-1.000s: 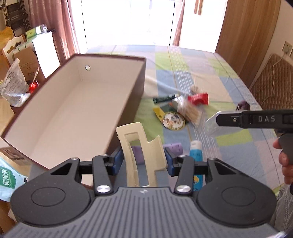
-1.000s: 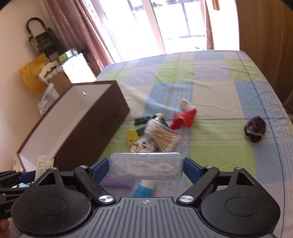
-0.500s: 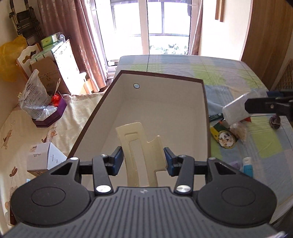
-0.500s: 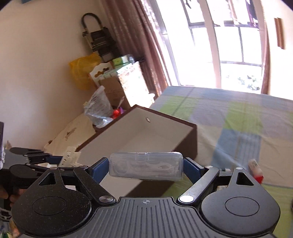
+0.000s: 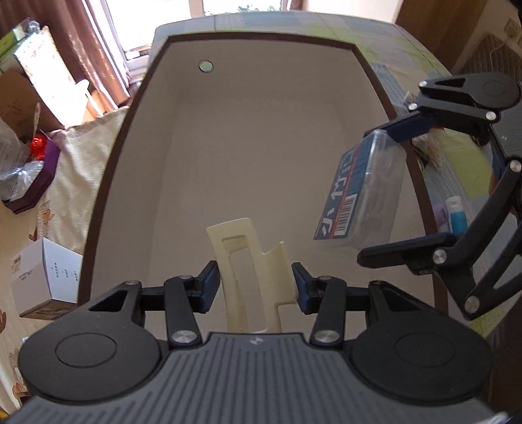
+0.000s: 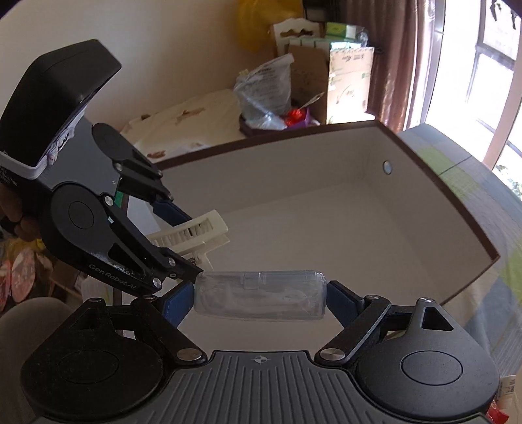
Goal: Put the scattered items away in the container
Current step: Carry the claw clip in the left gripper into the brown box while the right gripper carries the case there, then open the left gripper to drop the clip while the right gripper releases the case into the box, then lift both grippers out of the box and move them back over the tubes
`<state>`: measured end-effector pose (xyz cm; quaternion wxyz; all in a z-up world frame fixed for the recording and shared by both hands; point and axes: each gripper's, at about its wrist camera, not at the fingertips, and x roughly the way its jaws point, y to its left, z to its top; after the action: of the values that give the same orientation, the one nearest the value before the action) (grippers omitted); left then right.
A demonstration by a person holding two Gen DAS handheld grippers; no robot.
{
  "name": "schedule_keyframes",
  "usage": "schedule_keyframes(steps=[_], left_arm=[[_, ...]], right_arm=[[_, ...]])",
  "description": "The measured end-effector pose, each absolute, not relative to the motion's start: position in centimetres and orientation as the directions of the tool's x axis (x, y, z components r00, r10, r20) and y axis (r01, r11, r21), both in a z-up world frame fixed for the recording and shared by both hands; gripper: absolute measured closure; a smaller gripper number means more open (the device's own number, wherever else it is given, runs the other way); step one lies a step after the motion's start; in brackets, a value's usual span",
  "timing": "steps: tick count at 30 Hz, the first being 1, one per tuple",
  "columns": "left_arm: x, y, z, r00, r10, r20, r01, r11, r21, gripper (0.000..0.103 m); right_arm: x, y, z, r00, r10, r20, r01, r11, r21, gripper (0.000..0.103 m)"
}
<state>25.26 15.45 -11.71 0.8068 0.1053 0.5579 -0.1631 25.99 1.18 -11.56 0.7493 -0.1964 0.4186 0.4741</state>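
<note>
Left wrist view: left gripper (image 5: 255, 283) clamps cream hair clip (image 5: 253, 270); right gripper (image 6: 261, 298) clamps clear case (image 6: 261, 298) over box (image 5: 261, 156).

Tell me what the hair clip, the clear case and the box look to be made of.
Hair clip: cream, apparently hard plastic, matte moulded teeth. Clear case: transparent glossy plastic, its contents show through. Box: seemingly rigid cardboard, brown outside, matte off-white lining, crisp folded corners.

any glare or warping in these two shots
Left wrist: window blown out white at top, box rim bowed by the fisheye. Right wrist: window overexposed at right, clear case hazy with glints, box rim curved too.
</note>
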Motion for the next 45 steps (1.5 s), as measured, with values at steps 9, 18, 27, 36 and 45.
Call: schedule_keyframes(steps=[9, 18, 27, 36, 45], left_arm=[[26.6, 15.2, -14.6, 0.217, -0.156, -0.964, 0.413, 0.909, -0.054, 0.060], [25.8, 15.2, -15.5, 0.211, -0.101, -0.972, 0.406, 0.914, -0.006, 0.034], [23.4, 14.9, -14.6, 0.240, -0.028, -0.970, 0.390, 0.918, 0.070, 0.025], [21.7, 13.3, -13.3, 0.268, 0.012, -0.963, 0.402, 0.907, 0.123, 0.024], [21.4, 12.5, -10.8, 0.300, 0.026, -0.953, 0.390, 0.909, 0.147, 0.021]], right_arm=[[27.2, 3.9, -15.2, 0.128, 0.421, -0.898, -0.923, 0.382, 0.048, 0.013], [28.5, 4.4, -16.6, 0.132, 0.379, -0.916, -0.933, 0.358, 0.014, 0.013], [29.4, 3.7, -15.9, 0.128, 0.365, -0.922, -0.936, 0.352, 0.009, 0.013], [29.9, 4.0, -15.4, 0.133, 0.342, -0.930, -0.932, 0.362, 0.000, 0.013], [28.7, 3.5, -13.8, 0.142, 0.370, -0.918, -0.915, 0.402, 0.020, 0.013]])
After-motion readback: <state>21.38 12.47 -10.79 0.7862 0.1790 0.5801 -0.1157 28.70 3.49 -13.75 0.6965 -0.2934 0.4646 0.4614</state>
